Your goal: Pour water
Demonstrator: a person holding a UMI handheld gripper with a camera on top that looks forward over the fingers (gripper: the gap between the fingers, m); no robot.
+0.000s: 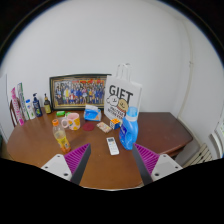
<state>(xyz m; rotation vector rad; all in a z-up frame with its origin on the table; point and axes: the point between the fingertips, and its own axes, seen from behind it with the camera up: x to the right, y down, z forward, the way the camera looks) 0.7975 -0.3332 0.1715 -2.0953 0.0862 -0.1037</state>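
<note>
Beyond the open jaws, one blue bottle [127, 131], one remote [112, 146].

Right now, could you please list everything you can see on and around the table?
Table: one, brown wood, under everything.
Framed group photo: one, dark frame, against the wall.
White bag: one, lettered, right of the photo.
Blue bottle: one, ahead of the right finger.
Remote: one, white, beyond the fingers.
Yellow bottle: one, ahead of the left finger.
Bottles: several, left of the photo.
Tool: one, purple pads, open, holding nothing.
</note>
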